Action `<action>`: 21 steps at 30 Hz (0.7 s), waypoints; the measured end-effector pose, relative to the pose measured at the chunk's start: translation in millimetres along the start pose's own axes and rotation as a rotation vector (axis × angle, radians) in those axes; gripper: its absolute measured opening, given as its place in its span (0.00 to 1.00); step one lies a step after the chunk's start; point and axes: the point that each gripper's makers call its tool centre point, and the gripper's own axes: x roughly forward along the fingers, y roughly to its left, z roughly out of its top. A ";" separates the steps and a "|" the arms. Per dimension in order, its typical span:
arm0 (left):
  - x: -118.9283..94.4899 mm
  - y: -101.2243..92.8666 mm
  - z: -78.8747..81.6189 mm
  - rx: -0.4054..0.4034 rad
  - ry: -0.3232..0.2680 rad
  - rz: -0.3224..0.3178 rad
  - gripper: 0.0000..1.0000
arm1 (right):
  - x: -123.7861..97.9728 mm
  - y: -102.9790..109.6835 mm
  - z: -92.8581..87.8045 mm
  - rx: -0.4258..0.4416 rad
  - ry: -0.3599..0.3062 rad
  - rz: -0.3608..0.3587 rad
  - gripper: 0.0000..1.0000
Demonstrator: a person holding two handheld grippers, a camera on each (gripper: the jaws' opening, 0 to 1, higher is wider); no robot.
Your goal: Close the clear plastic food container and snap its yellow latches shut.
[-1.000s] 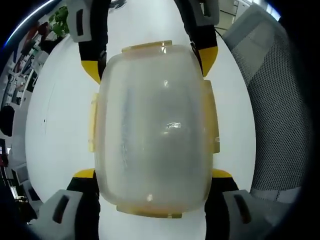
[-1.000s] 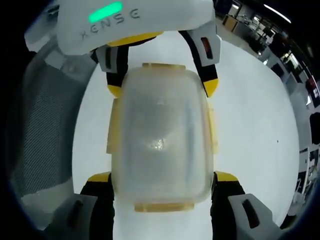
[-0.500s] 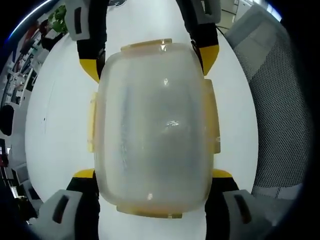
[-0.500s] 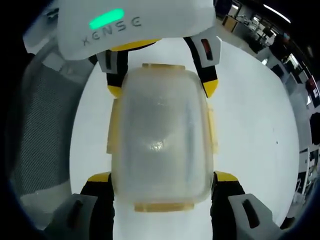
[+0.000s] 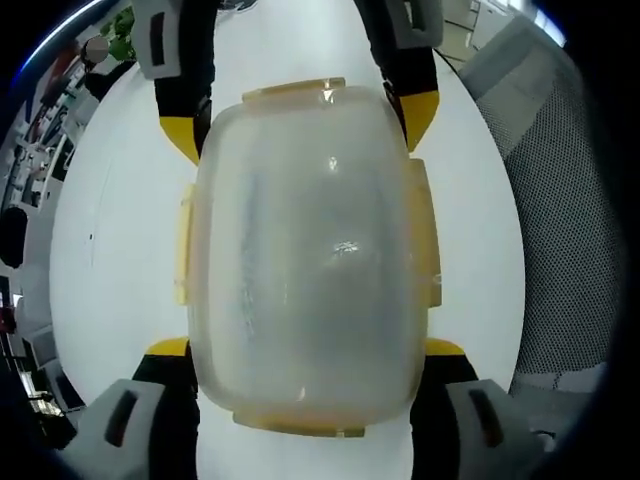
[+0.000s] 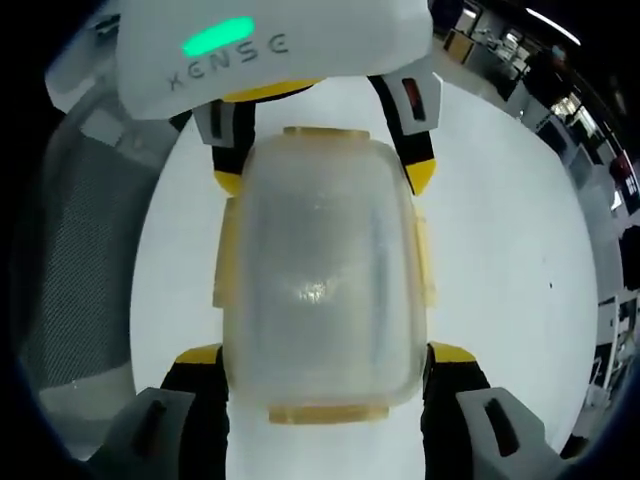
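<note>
We have the container (image 5: 310, 255) between both tools, lying lid-up on the white table (image 5: 110, 240). In the left gripper view it sits dead centre. Our left gripper (image 5: 305, 350) has its yellow-tipped jaws at seven and five o'clock, spread wide and pressed against the box's near corners, so it grasps the box. The other tool's jaws come in at eleven and one o'clock against the far corners.

In the right gripper view the container (image 6: 320, 270) is again central. Our right gripper (image 6: 325, 352) straddles its near end in the same way, jaws wide and touching both flanks.

The box is a rounded rectangle of cloudy, clear plastic, smooth and glossy, with a soft highlight on the domed lid. Yellow latches (image 5: 182, 245) run along all four edges; they look folded flat, though we cannot tell if each has clicked.

We judge it light and seemingly empty, stiff at the rim but springy across the lid, and slippery, so it could skate on the smooth table. Best held by the corners and pressed at the latches. At nine o'clock, a mesh chair (image 6: 70, 250).
</note>
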 end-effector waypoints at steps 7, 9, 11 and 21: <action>1.6 7.7 -0.3 0.001 0.001 -0.002 0.89 | 0.3 -8.0 -0.8 0.003 -0.001 -0.001 0.80; 1.9 9.2 -0.4 0.002 0.002 -0.003 0.89 | 0.3 -9.0 -0.5 0.003 0.000 -0.001 0.80; 2.1 11.1 -0.4 0.002 0.002 -0.004 0.89 | 0.1 -10.4 -0.7 0.004 0.000 -0.001 0.80; 4.6 22.5 -0.9 0.001 0.001 -0.006 0.89 | 1.7 -23.1 -1.2 0.004 0.007 -0.001 0.80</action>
